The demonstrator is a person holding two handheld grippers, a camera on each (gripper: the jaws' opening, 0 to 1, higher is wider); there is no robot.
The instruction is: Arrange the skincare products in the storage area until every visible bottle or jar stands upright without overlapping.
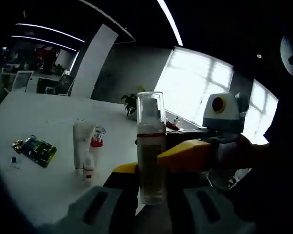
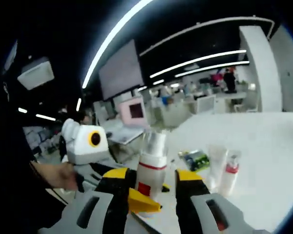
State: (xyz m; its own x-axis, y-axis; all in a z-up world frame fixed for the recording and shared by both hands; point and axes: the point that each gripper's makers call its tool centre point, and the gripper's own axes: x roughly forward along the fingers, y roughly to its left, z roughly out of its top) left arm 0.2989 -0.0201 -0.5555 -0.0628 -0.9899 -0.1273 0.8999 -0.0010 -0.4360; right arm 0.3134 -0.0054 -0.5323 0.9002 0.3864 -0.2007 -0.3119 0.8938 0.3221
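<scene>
- While raised upright above the white table (image 1: 44, 190), a clear pump bottle (image 1: 151, 151) with a red band under its pump stands between the two grippers, probably kept vertical so it can be set down standing.
- Left gripper (image 1: 151, 207) jaws spread either side of the bottle's base; whether they press it, cannot tell.
- Right gripper (image 2: 151, 187) jaws close beside the same bottle (image 2: 150, 168), yellow tips flanking its lower body; likely pinching, though contact hidden.
- Left gripper view: right gripper's yellow jaw reaching in from the right across the bottle's middle, a person's hand (image 1: 232, 153) behind it.
- Already upright on the table: a white tube (image 1: 81, 146) just beside a red-collared bottle (image 1: 95, 146), a smaller red-banded bottle in front, none overlapping by the look of it.
- Well apart, lying flat: a green packet (image 1: 35, 150), seen small in the right gripper view too (image 2: 195, 159).
- Right gripper view alone: the left gripper's body and a hand (image 2: 56, 175) holding it, office desks beyond.
</scene>
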